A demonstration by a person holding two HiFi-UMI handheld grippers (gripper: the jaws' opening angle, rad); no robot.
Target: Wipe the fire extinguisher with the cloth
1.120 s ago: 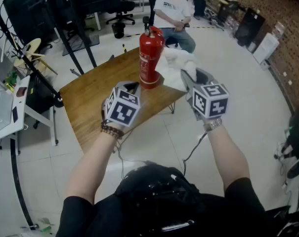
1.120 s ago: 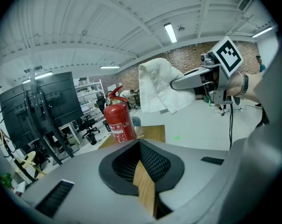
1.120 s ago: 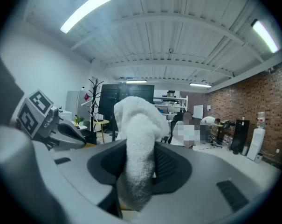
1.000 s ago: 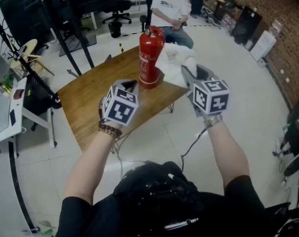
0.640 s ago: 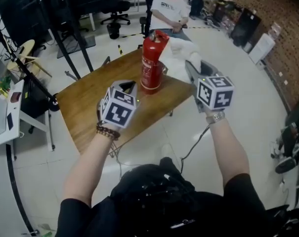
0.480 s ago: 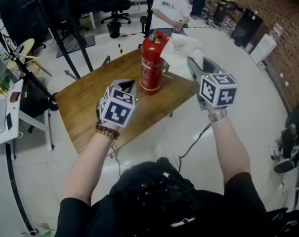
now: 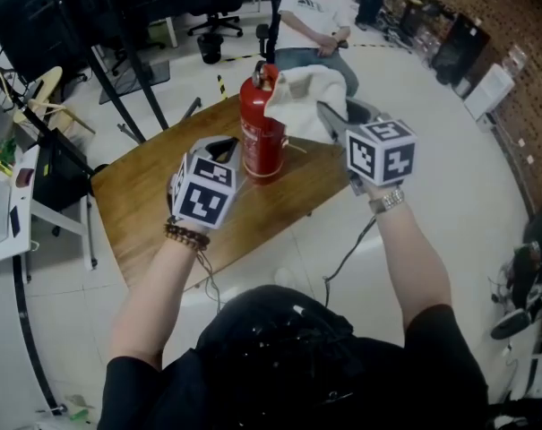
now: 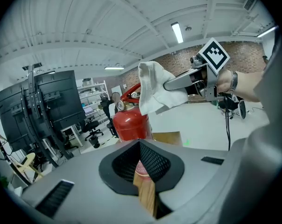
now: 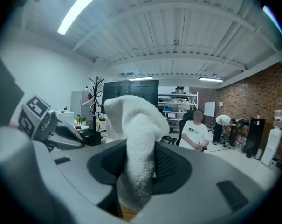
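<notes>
head view: fire extinguisher (image 7: 260, 137) stands upright on the wooden table (image 7: 145, 213), centre-top of frame. right gripper (image 7: 329, 119) is clamped on the white cloth (image 7: 299, 97), which is bunched at the extinguisher's upper right, by the valve. left gripper (image 7: 219, 149) sits just left of the cylinder, low down and apart from it.

left gripper view: jaws pinched together, nothing between them. red cylinder dead ahead mid-frame, cloth hanging at its upper right shoulder. touching or just beside, can't tell.

right gripper view: cloth fills the jaw gap, gripped firmly, and hides the extinguisher. seated person (image 9: 194, 134) in the background, right of centre.

status: pickup done, cloth is up at the extinguisher. my read is wiping has barely begun at best, since only the top is reached. cylinder body and base are all left.
</notes>
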